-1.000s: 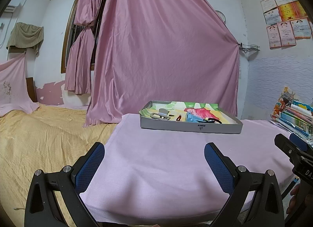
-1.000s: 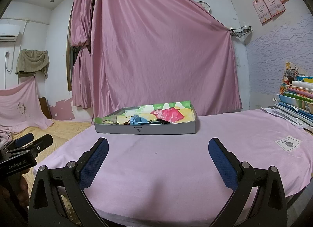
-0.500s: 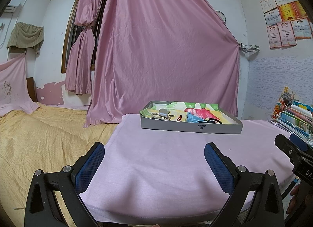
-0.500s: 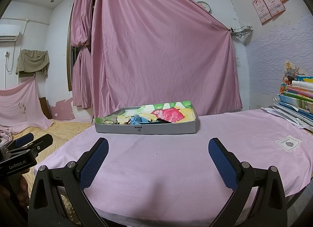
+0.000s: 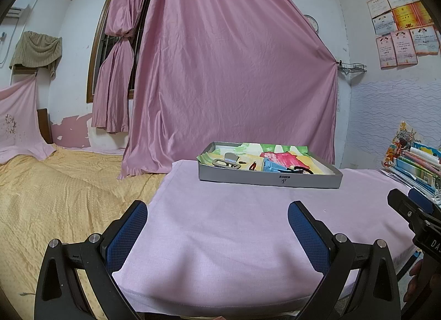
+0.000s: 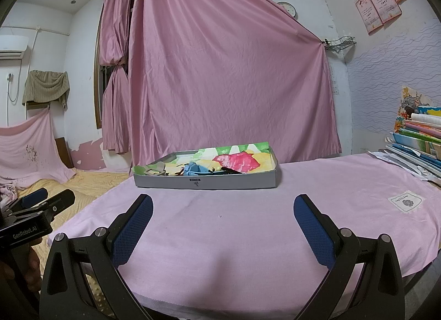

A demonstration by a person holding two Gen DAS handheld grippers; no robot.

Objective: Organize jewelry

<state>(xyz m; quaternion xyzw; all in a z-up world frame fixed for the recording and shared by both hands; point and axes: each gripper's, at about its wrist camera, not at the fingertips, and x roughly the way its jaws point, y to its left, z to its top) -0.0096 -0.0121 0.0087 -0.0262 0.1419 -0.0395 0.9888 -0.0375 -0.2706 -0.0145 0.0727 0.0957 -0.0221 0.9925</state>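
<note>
A shallow grey box with a colourful paper lining stands at the far side of the pink-covered table. It also shows in the right wrist view. Inside lie a grey buckle-like clip, a blue piece, a small red piece and a black item. My left gripper is open and empty, low over the table's near edge. My right gripper is open and empty, also near the front edge, well short of the box.
A yellow bedspread lies left of the table. A stack of books stands at the right edge. A white label lies on the cloth at right. A pink curtain hangs behind the box.
</note>
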